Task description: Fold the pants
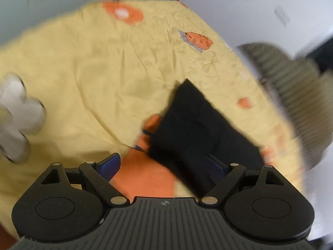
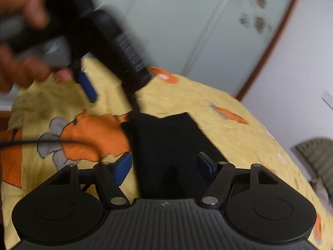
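ok, both views blurry. black pants lie on the bed, on a yellow sheet w/ orange cartoon prints, folded into a dark slab w/ straight edges.

left gripper: fingers spread wide, nothing pinched. its right blue pad sits over the near end of the pants, the left pad is over the orange print, clear of the cloth. can't tell if the right pad touches the fabric or just hovers above it.

right gripper: fingers spread too, blue pads either side of the near end of the pants, not pressing on them (the cloth runs straight btwn them and away up the bed).

in the right wrist view the left gripper shows upper left, held by a hand, one blue pad pointing down toward the sheet, near the far corner of the pants. a thin black cable crosses the sheet at left.

a ribbed grey-green cushion sits at the bed's right edge. white flower-shaped thing at far left of the left wrist view, too blurred to id.
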`<state>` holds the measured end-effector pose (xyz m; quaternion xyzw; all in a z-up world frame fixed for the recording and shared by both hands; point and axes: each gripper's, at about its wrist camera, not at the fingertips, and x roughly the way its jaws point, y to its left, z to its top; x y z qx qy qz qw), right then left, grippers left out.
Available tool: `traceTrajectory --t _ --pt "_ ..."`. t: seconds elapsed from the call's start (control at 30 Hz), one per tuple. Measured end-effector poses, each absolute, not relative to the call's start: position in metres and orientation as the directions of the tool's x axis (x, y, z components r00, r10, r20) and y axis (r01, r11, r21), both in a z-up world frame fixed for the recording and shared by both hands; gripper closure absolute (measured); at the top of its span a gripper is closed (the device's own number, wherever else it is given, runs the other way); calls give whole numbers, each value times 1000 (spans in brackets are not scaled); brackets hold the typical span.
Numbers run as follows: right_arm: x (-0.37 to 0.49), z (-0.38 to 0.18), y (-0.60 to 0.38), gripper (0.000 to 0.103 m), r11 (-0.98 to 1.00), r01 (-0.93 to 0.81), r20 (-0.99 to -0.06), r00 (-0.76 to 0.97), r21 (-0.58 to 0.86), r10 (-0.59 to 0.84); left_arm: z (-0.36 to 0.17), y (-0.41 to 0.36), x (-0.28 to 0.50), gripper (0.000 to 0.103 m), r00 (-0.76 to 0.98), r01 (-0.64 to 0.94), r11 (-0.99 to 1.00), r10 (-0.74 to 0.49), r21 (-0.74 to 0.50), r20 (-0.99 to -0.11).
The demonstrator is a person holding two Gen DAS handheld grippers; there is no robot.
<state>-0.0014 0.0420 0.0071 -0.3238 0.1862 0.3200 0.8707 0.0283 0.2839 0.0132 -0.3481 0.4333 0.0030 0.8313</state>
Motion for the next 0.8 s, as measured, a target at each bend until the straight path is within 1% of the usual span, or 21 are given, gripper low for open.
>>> traceTrajectory --t 0.1,0.2,0.23,0.27,0.33,0.37,0.43,0.47,0.57,0.67,0.7,0.73,0.77,0.8 --pt "-3 -19 60 36 506 -644 -528 763 -574 373 3 288 35 13 625 -321 678 -373 -661 -686" --pt "-4 -29 67 38 457 -612 -488 791 -646 369 -4 286 44 12 618 -324 631 -424 -705 -662" --pt "-4 -29 69 47 447 -604 -479 796 -660 369 -8 286 47 11 616 -326 609 -444 -723 -651" --pt "-4 -30 72 62 436 -587 -462 808 -682 366 -11 284 51 10 612 -327 585 -467 -742 -638" --pt "-2 -34 77 75 410 -575 -447 815 -708 370 -20 284 58 8 607 -335 540 -503 -772 -615" --pt "-1 -35 78 83 407 -582 -449 809 -704 380 -23 283 62 8 607 -339 521 -515 -783 -605" --pt "3 -31 76 89 442 -605 -454 793 -663 406 -32 283 70 7 606 -357 491 -526 -795 -597" --pt "6 -24 71 91 485 -623 -458 781 -614 424 -36 283 74 6 606 -364 473 -534 -803 -589" --pt "23 2 46 93 625 -666 -469 740 -407 482 -43 285 85 4 622 -377 403 -557 -834 -550" --pt "40 19 23 93 696 -679 -475 704 -232 528 -49 285 101 5 658 -373 333 -563 -866 -500" --pt "44 23 21 93 704 -682 -477 694 -197 539 -50 283 106 11 666 -369 319 -565 -873 -488" --pt "46 23 18 93 704 -690 -483 680 -169 551 -52 281 111 27 666 -365 312 -572 -877 -480" --pt "50 22 16 92 692 -708 -502 653 -139 567 -53 279 116 37 658 -363 310 -582 -879 -477" --pt "53 21 14 92 680 -724 -520 627 -115 580 -54 277 119 52 649 -364 318 -588 -876 -483"
